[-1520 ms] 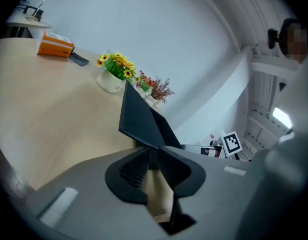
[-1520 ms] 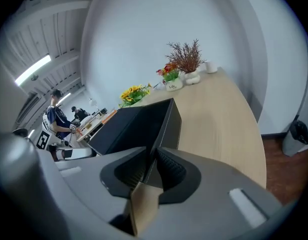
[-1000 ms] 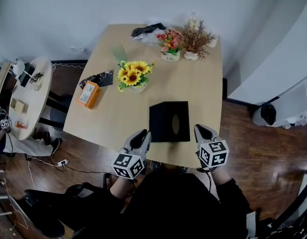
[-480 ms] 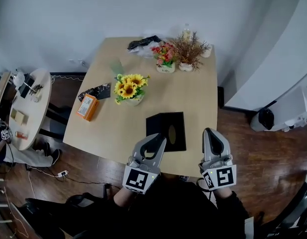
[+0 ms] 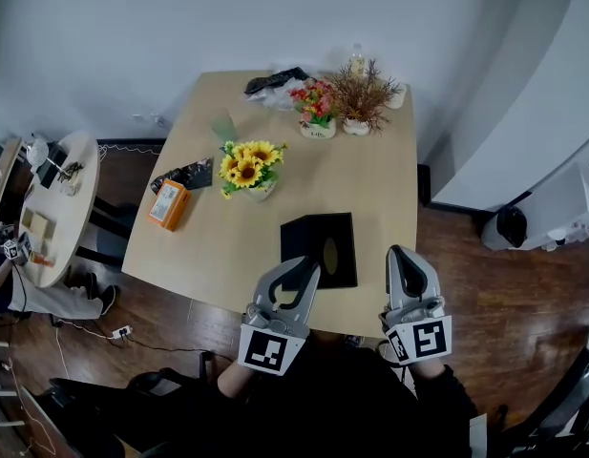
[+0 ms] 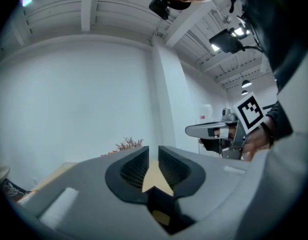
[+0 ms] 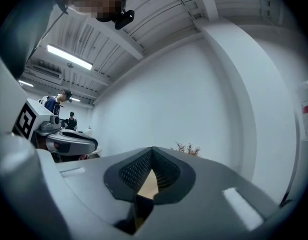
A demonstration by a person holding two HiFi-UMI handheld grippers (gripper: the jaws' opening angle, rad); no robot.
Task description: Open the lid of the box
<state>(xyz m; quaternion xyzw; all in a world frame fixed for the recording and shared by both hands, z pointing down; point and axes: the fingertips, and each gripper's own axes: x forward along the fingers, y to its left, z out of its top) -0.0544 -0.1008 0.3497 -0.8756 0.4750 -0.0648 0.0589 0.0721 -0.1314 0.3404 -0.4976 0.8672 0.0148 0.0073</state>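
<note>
At the far left side of the tabletop (image 5: 370, 179) lies an orange packet (image 5: 169, 180), and a dark wrapper (image 5: 191, 173) is just beside it. A bit more to the right stands a pot of sunflowers (image 5: 247, 166). The left tongs (image 5: 302, 273) are at the near edge. They are pulled almost closed, with only a thin slit between them, and they hold nothing. From the head view their tips show over the near left corner of the black box (image 5: 319, 249), but I cannot tell if they touch it. The black box lies flat on the near part of the tabletop, between the two tongs and a little farther away than they are. Its top has an oval hole. Far behind it, by the wall, are a black bag (image 5: 275, 81), pink flowers (image 5: 315, 100) and a brown dry plant (image 5: 364, 93). The right tongs (image 5: 403, 256) are to the right of the box, apart from it. They are clenched tight and empty.
</note>
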